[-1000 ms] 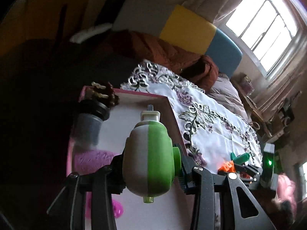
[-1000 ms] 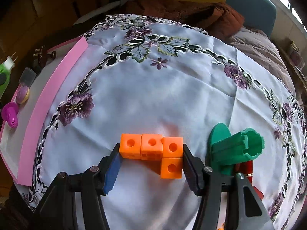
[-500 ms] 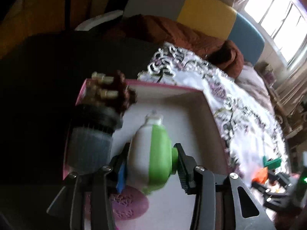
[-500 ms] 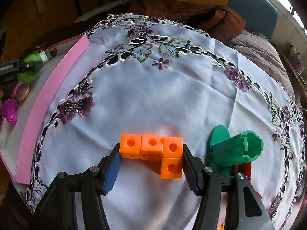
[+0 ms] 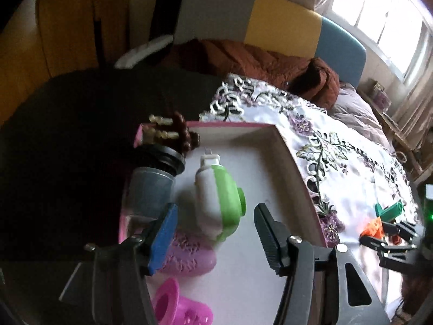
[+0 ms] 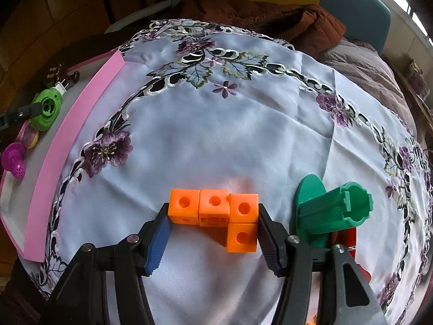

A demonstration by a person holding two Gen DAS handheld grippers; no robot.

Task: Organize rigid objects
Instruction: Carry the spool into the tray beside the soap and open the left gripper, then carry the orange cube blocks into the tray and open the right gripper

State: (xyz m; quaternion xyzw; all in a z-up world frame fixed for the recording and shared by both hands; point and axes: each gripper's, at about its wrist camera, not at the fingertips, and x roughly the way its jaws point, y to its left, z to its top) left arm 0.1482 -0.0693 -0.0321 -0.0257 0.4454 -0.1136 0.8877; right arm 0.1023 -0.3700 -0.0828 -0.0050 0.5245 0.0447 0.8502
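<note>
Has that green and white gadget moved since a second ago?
Yes. The gadget was clamped in the left claw above the pink tray; now it lies on the tray floor by the grey jar, claw open.

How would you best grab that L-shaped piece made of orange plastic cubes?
Grip the orange cube piece across the two ends of its three-cube row, coming from the near side. Those end faces are flat and parallel, and the right gripper already brackets them.

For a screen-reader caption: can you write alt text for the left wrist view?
The open left gripper hovers over a pink-rimmed tray, with a green-and-white plug-in device lying just ahead between its fingers. A grey black-lidded cup and purple toys lie alongside.
</note>
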